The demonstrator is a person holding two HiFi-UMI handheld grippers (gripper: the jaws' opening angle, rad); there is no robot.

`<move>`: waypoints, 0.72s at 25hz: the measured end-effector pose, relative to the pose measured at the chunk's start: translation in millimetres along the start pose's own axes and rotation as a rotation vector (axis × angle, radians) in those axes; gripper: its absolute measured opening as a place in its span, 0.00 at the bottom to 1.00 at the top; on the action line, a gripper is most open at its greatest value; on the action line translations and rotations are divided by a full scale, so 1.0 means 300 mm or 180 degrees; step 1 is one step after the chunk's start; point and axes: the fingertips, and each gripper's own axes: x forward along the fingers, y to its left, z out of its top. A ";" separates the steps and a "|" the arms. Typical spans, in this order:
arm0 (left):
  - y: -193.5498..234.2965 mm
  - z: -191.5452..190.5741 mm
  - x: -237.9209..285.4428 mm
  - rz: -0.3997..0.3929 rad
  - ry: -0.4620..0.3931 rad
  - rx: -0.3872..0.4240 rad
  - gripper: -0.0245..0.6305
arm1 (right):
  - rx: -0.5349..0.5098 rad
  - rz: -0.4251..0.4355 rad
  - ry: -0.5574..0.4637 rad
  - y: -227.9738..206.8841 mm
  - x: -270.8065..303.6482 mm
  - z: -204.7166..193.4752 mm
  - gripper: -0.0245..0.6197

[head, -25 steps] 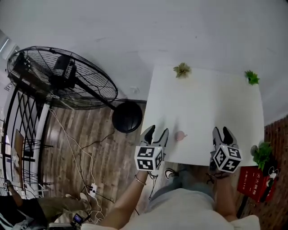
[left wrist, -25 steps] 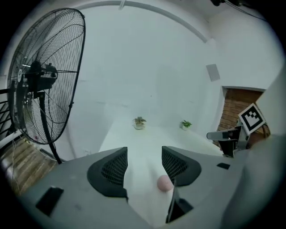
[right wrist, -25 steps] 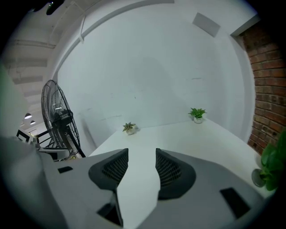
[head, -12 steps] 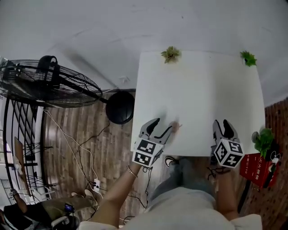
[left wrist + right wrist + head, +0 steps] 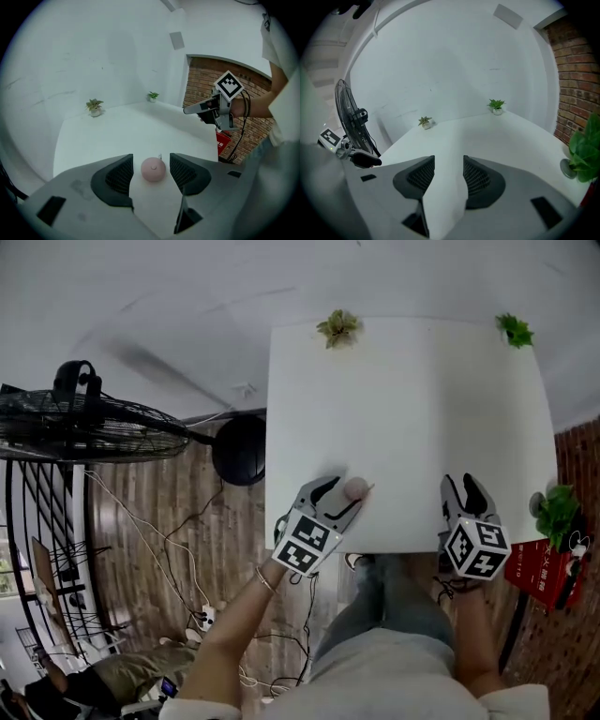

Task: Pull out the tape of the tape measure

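Left gripper view shows the left tool (image 5: 150, 164) with jaws apart astride the pink tape measure (image 5: 153, 169), and it should clamp squarely. The right tool (image 5: 449, 174) hovers, jaws apart and empty.

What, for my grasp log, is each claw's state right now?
Left claw: open, straddling the pink tape measure, not touching it.
Right claw: open, empty.

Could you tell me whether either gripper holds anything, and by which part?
Nothing is held: the left gripper is open, its jaws flanking the pink tape measure without touching; the right gripper is open, empty.
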 end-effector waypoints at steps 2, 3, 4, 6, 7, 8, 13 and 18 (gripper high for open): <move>-0.005 -0.027 0.019 -0.0023 0.0068 0.0056 0.38 | 0.0015 -0.0015 0.0011 -0.005 0.002 -0.010 0.33; -0.008 -0.041 0.028 -0.0038 0.0112 0.0068 0.38 | 0.0024 -0.0025 0.0017 -0.009 0.003 -0.016 0.33; -0.010 -0.052 0.036 -0.0055 0.0151 0.0079 0.38 | 0.0033 -0.0036 0.0023 -0.015 0.004 -0.021 0.33; -0.014 -0.061 0.047 -0.0090 0.0207 0.0121 0.38 | 0.0056 -0.0058 0.0032 -0.024 0.004 -0.033 0.33; -0.015 -0.063 0.052 -0.0099 0.0224 0.0155 0.38 | 0.0070 -0.0068 0.0037 -0.028 0.003 -0.040 0.33; -0.015 -0.064 0.056 -0.0103 0.0239 0.0190 0.38 | 0.0083 -0.0078 0.0043 -0.032 0.003 -0.048 0.33; -0.011 -0.080 0.085 -0.0114 0.0336 0.0268 0.38 | 0.0148 -0.0102 0.0080 -0.048 0.003 -0.088 0.33; -0.023 -0.092 0.114 -0.0151 0.0421 0.0320 0.38 | 0.0197 -0.0106 0.0098 -0.056 0.003 -0.114 0.33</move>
